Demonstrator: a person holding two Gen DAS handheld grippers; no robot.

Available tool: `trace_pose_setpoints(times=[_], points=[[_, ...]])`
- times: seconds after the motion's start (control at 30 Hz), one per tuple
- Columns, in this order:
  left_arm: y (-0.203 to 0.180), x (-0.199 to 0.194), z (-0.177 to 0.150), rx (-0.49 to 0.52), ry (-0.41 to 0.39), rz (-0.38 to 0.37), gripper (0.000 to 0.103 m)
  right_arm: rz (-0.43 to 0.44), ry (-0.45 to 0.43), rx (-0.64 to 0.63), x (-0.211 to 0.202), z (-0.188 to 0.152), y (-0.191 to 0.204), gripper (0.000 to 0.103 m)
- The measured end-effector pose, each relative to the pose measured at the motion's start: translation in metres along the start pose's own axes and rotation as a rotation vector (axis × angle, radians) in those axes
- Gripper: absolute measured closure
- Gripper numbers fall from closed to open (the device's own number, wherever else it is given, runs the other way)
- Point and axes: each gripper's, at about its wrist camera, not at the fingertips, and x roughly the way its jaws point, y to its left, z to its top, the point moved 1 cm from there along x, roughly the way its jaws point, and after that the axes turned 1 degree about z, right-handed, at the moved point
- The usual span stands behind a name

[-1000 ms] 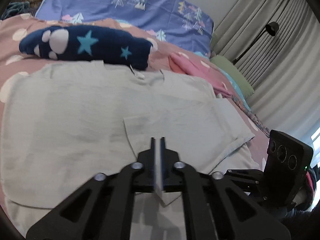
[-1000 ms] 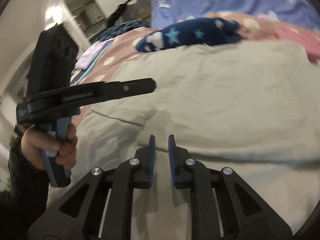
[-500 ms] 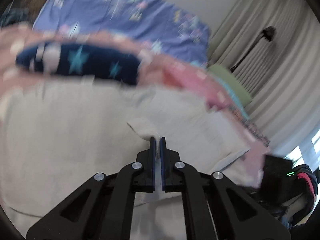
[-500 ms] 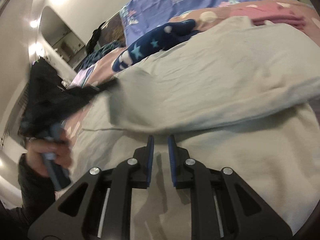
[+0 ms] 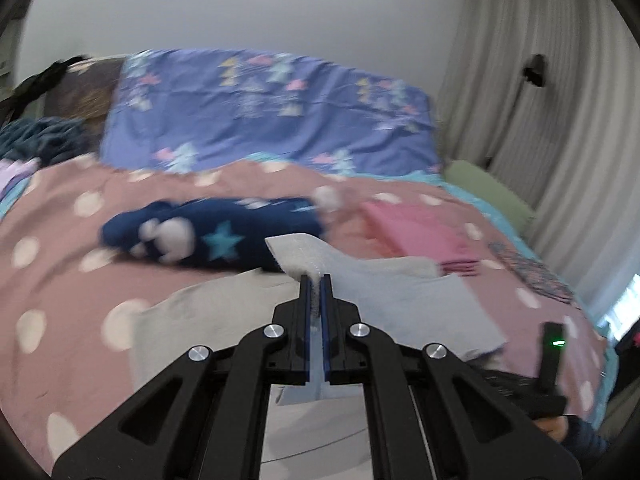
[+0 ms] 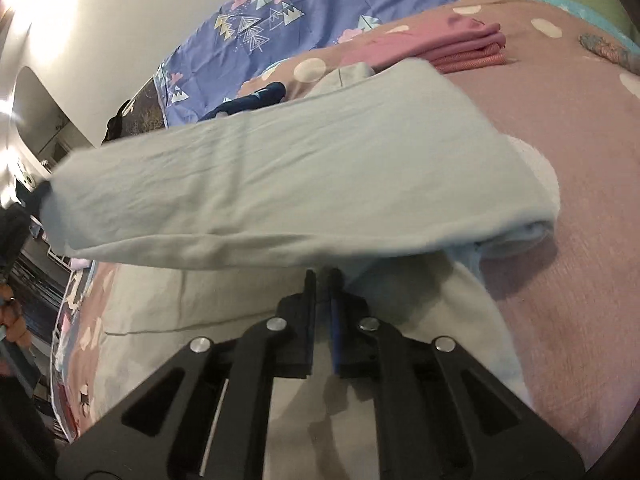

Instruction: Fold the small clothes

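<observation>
Left gripper (image 5: 315,280) pinches 1 grey shirt (image 6: 304,176) (lifted); right gripper (image 6: 322,276) slightly parted.

From the left wrist we look low along the fingers toward the purple pillow (image 5: 272,108) at 12 o'clock, while from the right wrist we sit close above the pale garment (image 6: 280,184), facing the bed head at 11 o'clock, both views sharing the folded pink clothes (image 5: 416,232).
</observation>
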Motion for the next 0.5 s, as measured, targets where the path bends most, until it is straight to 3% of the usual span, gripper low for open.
trace_pose_setpoints(times=[0.23, 0.4, 0.5], points=[[0.076, 0.009, -0.034, -0.124, 0.074, 0.126, 0.099, 0.002, -0.008, -0.022, 0.0, -0.005, 0.003, 0.092], [0.1, 0.031, -0.061, -0.171, 0.149, 0.188, 0.098, -0.002, -0.011, -0.029, 0.001, -0.005, 0.003, 0.092], [0.102, 0.031, -0.068, -0.182, 0.146, 0.248, 0.098, 0.0, -0.011, -0.027, 0.001, -0.005, 0.003, 0.092]])
